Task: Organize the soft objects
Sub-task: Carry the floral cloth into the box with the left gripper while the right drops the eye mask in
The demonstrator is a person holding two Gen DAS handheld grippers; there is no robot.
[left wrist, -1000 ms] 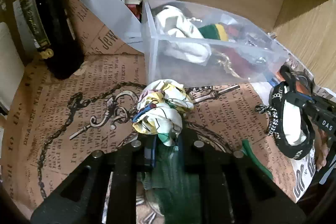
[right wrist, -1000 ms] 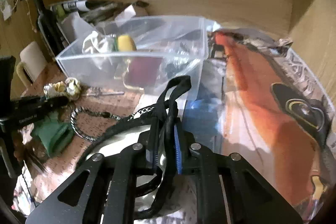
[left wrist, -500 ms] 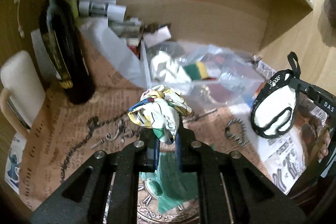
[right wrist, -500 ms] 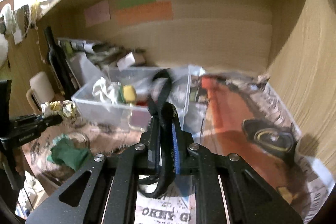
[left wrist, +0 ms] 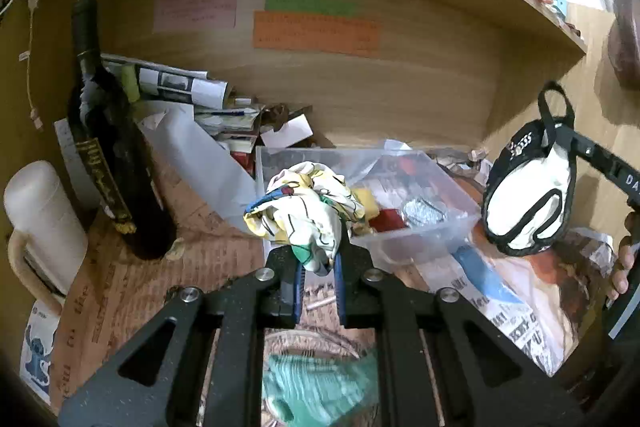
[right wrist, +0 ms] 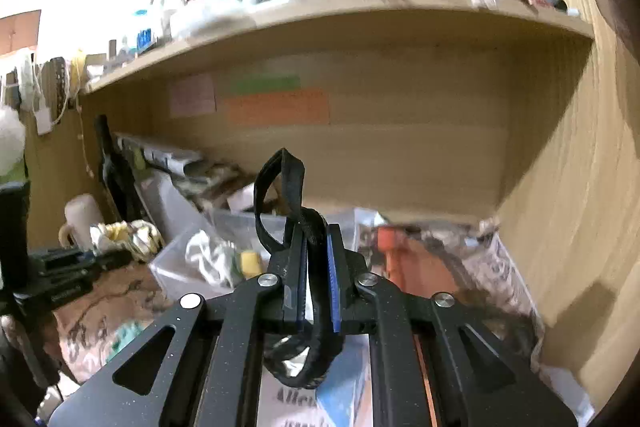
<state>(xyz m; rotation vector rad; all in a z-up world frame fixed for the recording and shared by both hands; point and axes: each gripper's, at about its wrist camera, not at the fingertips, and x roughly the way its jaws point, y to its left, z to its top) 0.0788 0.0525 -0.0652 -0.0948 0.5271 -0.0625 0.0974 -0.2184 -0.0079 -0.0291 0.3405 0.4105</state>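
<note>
My left gripper (left wrist: pixel 318 259) is shut on a crumpled white, yellow and blue cloth (left wrist: pixel 304 207) and holds it in the air in front of a clear plastic bin (left wrist: pixel 424 239). My right gripper (right wrist: pixel 314 239) is shut on the black strap (right wrist: pixel 280 183) of a black-and-white fabric item, which hangs to the right of the bin in the left wrist view (left wrist: pixel 528 203). The bin (right wrist: pixel 180 267) holds a white cloth (right wrist: pixel 208 259), a yellow piece and red things. A green cloth (left wrist: pixel 320 387) lies on the desk under my left gripper.
A dark wine bottle (left wrist: pixel 112 163) and a white mug (left wrist: pixel 44 227) stand at the left. Papers and clutter (left wrist: pixel 208 115) are piled behind the bin against the wooden back wall. Newspaper sheets (left wrist: pixel 512 307) cover the desk. A shelf (right wrist: pixel 320 15) runs overhead.
Both grippers have risen from the desk with their loads. The left one lifted the patterned cloth up to the bin's height; the right one lifted the black-and-white item higher.
</note>
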